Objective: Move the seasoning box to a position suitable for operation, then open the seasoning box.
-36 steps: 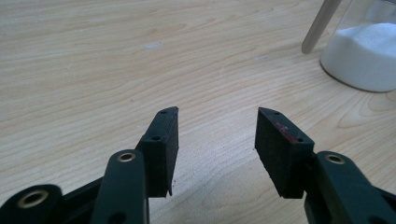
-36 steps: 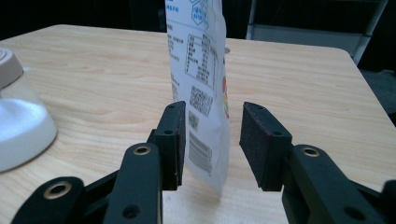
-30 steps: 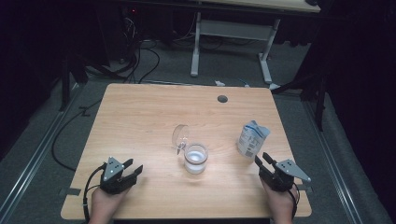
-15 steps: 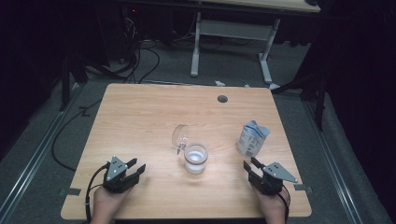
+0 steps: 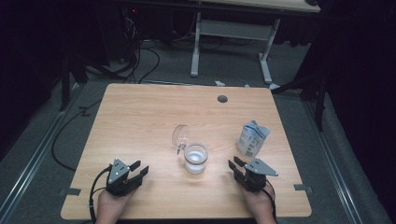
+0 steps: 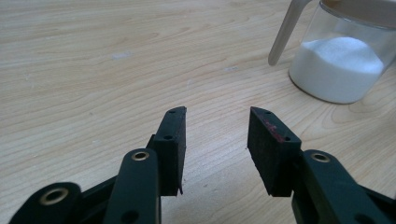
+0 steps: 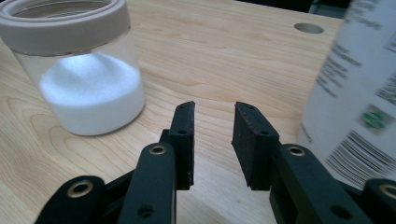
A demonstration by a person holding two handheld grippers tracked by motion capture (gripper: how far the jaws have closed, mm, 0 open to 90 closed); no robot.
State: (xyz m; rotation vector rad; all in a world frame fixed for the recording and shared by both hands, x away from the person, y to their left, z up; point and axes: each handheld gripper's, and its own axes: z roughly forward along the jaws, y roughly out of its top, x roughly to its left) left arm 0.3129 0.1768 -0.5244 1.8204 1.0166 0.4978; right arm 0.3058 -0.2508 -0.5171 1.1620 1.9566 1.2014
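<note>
1. The right gripper (image 5: 242,171) is held low over the near right part of the table (image 5: 140,112), between the jar (image 5: 195,158) and the carton (image 5: 252,138). Its jaws stand partly apart and have just been closing; nothing is seen between them, only bare wood.
2. The left gripper (image 5: 132,173) is held at the near left edge, well apart from the jar. Its jaws are also partly open with nothing between them, and they too have just been closing.
3. The table, the largest thing, carries three items in its near half; a round cable hole (image 5: 222,99) is set near its far edge.
4. The carton, a white paper pack with its top torn open, stands upright to the right of the jar and just beyond the right gripper. In the right gripper view its printed side (image 7: 359,93) is seen close beside the right-hand jaw, but apart from it.
5. The jar, clear glass with a pale collar, stands near the middle and is about half full of a white powder (image 6: 337,70). Its mouth is uncovered.
6. The lid (image 5: 180,135), hinged and clear, is tipped back on the far left side of the jar.
7. The step in hand is judged to be an approach: neither thing is gripped yet.
8. For the next move, wider jaws are likely called for, since carton and jar both look broader than the present gap. The carton must be kept upright so that nothing is spilled.
</note>
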